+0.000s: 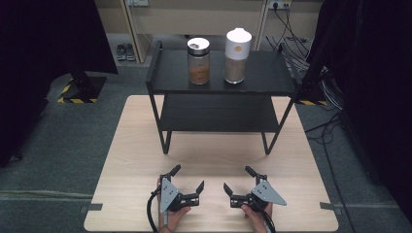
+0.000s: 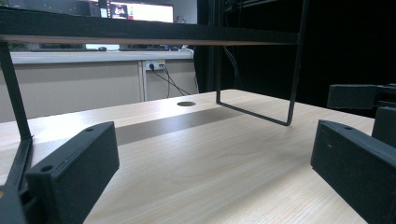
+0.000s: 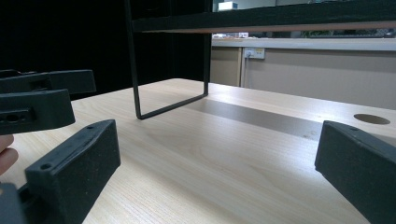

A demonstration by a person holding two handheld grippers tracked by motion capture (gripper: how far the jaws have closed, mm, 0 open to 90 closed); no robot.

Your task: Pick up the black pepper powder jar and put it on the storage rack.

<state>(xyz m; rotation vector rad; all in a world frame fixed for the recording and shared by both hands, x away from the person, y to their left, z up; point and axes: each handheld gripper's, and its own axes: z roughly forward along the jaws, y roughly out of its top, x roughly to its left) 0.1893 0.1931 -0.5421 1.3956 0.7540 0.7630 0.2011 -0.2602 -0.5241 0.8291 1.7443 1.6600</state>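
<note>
Both my grippers sit low over the near edge of the table (image 1: 126,160), nothing in either. Left gripper (image 1: 187,183): jaws spread wide, empty. Right gripper (image 1: 240,180): same, jaws apart, empty. They face each other, near but not touching; in my left gripper view the other gripper's jaw shows at the right edge.

The things closest ahead of my jaws: two jars on the top deck of the black shelf (image 1: 167,77), well forward of and above both grippers. The dark-lidded jar (image 1: 198,61) stands forward of my left jaws; the white-lidded jar (image 1: 237,56) stands forward of my right jaws, just beside the first, apart by a small gap. Both upright, each part-filled with brown granules.

Handling, my guess: clear walls look like glass or hard plastic, so stiff, smooth, likely slippery, breakable if dropped. Moderately heavy with the fill. Best hold is across the body below the lid, jaws square to the wall; the lid may be loose, so I wouldn't lift by it. The white lid is tall and rounded, poor to pinch.

In the way: the shelf's raised end rails and its thin legs (image 3: 135,70) stand between my jaws and the jars, so approach from above the deck. The neighbouring jar crowds the inner side of each grasp. Lower deck bare. Cable hole (image 2: 186,103) in the table ahead, harmless.
</note>
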